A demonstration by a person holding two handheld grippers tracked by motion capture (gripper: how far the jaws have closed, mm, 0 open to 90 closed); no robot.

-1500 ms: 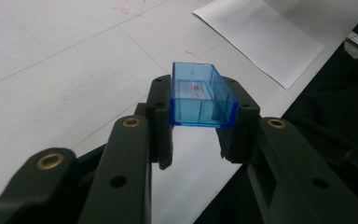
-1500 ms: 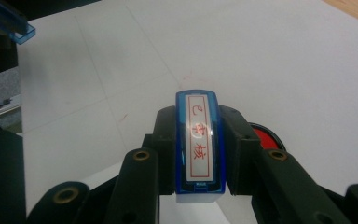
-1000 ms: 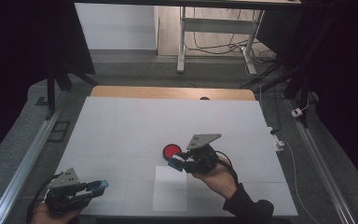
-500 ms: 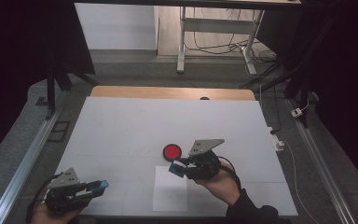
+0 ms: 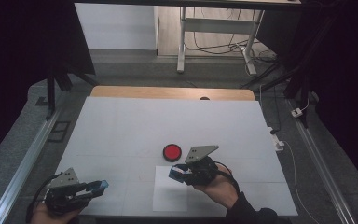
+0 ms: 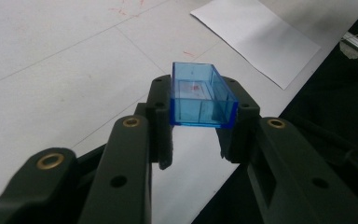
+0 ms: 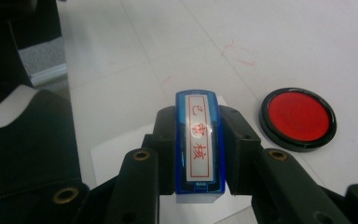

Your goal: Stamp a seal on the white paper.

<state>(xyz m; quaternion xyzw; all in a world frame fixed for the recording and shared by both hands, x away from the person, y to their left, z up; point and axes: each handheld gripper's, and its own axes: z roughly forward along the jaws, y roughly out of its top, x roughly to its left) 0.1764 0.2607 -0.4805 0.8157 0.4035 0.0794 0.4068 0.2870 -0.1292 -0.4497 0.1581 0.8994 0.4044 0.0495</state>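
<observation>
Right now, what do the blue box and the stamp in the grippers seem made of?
Blue box: likely clear tinted plastic, glossy; the table shows through its walls. Stamp: probably blue translucent plastic with a shiny edge, carrying a white label with red characters.

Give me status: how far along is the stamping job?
Done: clear blue cap is off, held in left gripper. In hand: right gripper grips blue stamp, over white paper, beside red ink pad. Left: paper shows no imprint, then recapping.
</observation>
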